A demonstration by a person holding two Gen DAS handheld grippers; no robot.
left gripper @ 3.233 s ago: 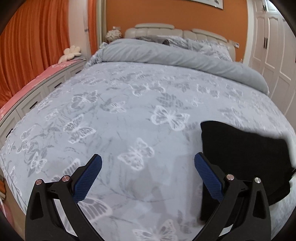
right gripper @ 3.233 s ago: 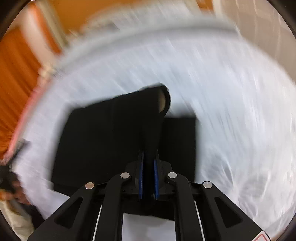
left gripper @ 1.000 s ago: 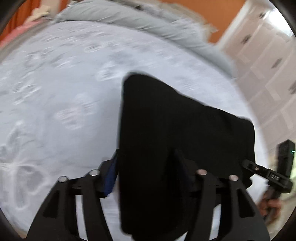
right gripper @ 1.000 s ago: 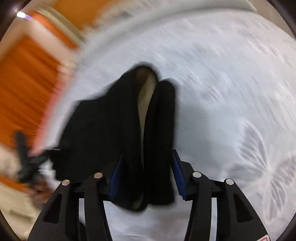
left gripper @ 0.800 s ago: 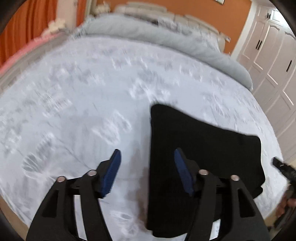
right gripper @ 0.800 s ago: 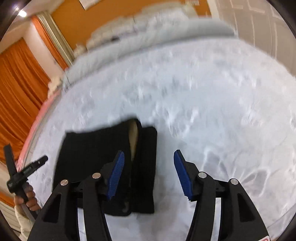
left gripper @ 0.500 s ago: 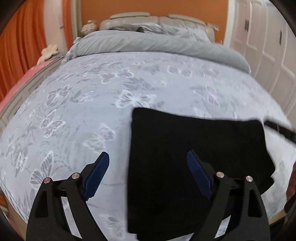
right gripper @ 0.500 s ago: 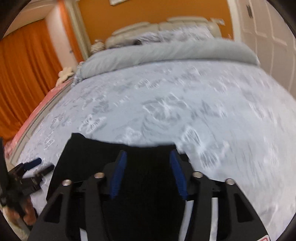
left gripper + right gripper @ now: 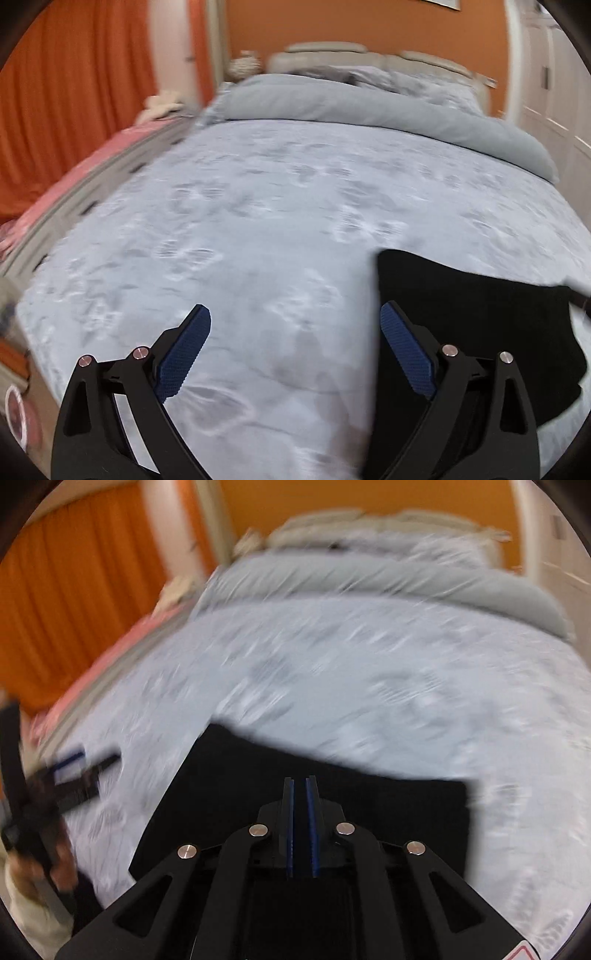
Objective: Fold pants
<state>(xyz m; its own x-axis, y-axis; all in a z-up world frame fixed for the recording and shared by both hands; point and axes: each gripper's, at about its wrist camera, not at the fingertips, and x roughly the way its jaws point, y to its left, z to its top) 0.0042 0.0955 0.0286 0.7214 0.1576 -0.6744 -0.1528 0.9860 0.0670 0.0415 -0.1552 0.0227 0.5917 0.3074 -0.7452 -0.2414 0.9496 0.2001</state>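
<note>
On the butterfly-print bedspread [image 9: 280, 236] the black pants [image 9: 332, 786] lie folded flat near the foot of the bed; left gripper [image 9: 295, 354] has just been opening, jaws spread wide over bare cover; right gripper [image 9: 300, 827] pressed together, pinching nothing

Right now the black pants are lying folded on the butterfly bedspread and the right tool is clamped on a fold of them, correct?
Not quite. The right wrist view shows the right tool shut on nothing, above the folded black pants, which do lie on the butterfly bedspread.
</note>
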